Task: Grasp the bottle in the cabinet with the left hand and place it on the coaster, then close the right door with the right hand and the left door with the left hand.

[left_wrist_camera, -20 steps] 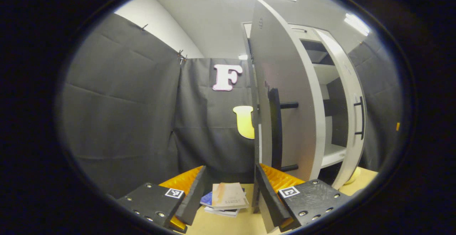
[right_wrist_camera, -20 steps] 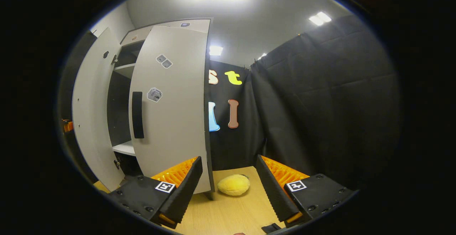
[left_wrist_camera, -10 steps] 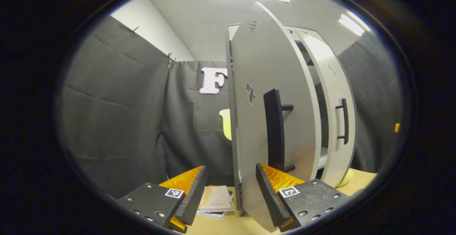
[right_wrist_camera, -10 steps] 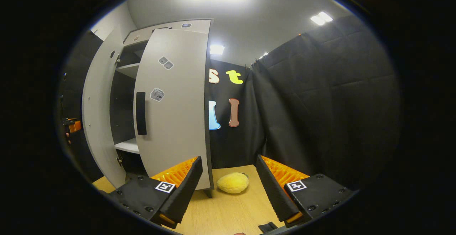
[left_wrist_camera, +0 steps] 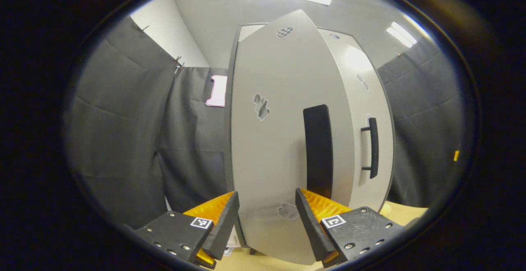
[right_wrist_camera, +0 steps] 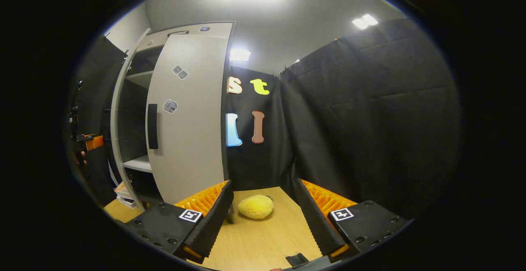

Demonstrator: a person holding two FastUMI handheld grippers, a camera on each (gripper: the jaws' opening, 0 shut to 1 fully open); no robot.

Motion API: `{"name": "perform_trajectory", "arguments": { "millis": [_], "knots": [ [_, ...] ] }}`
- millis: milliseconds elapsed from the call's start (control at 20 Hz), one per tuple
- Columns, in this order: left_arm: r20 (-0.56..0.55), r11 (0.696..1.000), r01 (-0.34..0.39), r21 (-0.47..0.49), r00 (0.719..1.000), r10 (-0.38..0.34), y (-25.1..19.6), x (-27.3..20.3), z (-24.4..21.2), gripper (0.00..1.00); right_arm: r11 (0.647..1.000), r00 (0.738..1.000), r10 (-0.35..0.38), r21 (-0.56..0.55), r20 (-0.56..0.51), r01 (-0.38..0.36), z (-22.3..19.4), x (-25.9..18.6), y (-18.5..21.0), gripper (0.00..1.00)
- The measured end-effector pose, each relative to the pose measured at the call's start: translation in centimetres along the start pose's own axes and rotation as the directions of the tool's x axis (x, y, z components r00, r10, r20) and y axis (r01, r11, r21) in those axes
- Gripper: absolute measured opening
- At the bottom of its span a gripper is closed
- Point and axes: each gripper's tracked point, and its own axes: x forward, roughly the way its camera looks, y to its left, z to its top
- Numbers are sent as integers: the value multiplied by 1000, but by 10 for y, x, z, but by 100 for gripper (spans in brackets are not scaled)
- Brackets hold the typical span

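Landmark is the cabinet (right_wrist_camera: 187,28), a tall white unit standing upright on the wooden table (right_wrist_camera: 263,238), long axis vertical

Left gripper view: left door (left_wrist_camera: 271,139) faces the camera almost flat, close in front of the left gripper (left_wrist_camera: 267,221). Its black handle (left_wrist_camera: 317,150) is a vertical bar on the door's right part, running up-down. Gripper fingers spread wide, nothing between them, door face seen through the gap; whether a finger touches the door cannot be told. Right door (left_wrist_camera: 367,115) sits just right of the left door, its own thin handle (left_wrist_camera: 372,148) also vertical

Right gripper view: right gripper (right_wrist_camera: 265,217) wide open, gripping nothing, held above the table, off to the right of the cabinet. Right door (right_wrist_camera: 187,115) looks nearly shut. Left door (right_wrist_camera: 119,131) seen edge-on, a gap to the cabinet showing shelves (right_wrist_camera: 139,163). Yellow plush toy (right_wrist_camera: 255,206) lies on the table near the cabinet's right front corner. Stack of books (right_wrist_camera: 123,193) on the table at the cabinet's left foot. Other gripper's orange part (right_wrist_camera: 95,141) shows left of the left door

Bottle and coaster: location cannot be told
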Motion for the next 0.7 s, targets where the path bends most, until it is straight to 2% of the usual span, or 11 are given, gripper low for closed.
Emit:
{"name": "perform_trajectory", "arguments": {
  "millis": [100,150,400,450,500,550,600,650,700],
  "knots": [
    [0,1000,-2,5,1000,2,-10,12,-3,77,1000,1000,-8,-3,-2,8,-2,-5,-6,97],
    [-3,1000,-7,9,1000,7,-13,16,-8,81,1000,1000,-11,-6,-2,11,-2,-6,-8,97],
    [-14,1000,-22,5,1000,22,-10,17,-10,81,1000,1000,12,-4,-13,-12,-6,-13,-8,98],
    [-15,999,-33,10,999,33,-7,14,-9,81,1000,1000,25,-2,-12,-25,-7,-13,-7,97],
    [-12,999,-39,14,999,39,-5,8,-5,87,999,999,40,-1,-9,-40,-6,-14,-5,97],
    [-7,999,-47,22,999,47,-5,1,-4,81,998,998,55,2,-7,-55,-6,-13,-3,98],
    [-2,998,-56,33,998,57,-3,-6,-2,88,997,997,75,7,-5,-75,-5,-13,0,97],
    [2,997,-67,46,998,67,-2,-21,1,81,996,996,94,12,-2,-94,-5,-14,3,98],
    [5,995,-78,60,997,78,0,-35,5,81,993,993,114,12,6,-114,-3,-13,7,97]
  ]
}}
